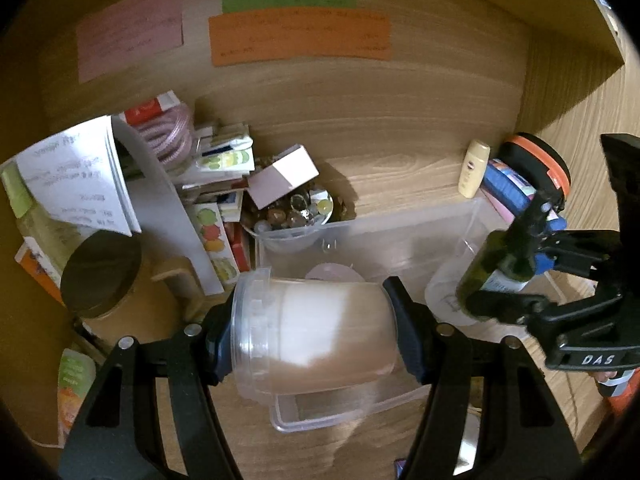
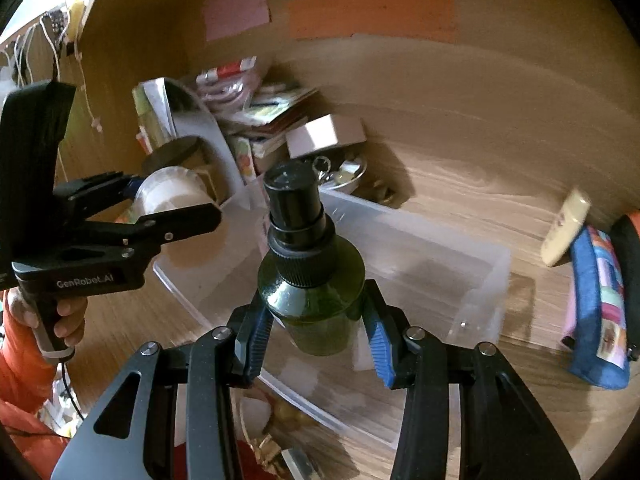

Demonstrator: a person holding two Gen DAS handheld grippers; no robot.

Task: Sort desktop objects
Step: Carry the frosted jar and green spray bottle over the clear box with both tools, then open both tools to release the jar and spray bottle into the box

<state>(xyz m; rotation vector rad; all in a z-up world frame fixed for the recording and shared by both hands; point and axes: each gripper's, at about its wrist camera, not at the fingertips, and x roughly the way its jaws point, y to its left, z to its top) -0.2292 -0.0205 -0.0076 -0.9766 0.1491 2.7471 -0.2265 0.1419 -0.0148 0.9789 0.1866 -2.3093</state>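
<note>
We hold left gripper (image 1: pixel 314 334) level above clear plastic bin (image 1: pixel 404 224), fingers clamped on translucent jar (image 1: pixel 316 332) lying sideways between pads. We hold right gripper (image 2: pixel 318 336) over same bin, clenched around dark green bottle (image 2: pixel 312 284), black cap pointing forward. Bin holds pale round lid (image 1: pixel 334 272). Small bowl (image 1: pixel 294 216) of glass beads sits just beside bin.

Wooden desk (image 1: pixel 400 152), clear plastic bin (image 1: pixel 420 224), cream tube (image 1: pixel 474 168), paper clutter (image 1: pixel 224 168)
</note>
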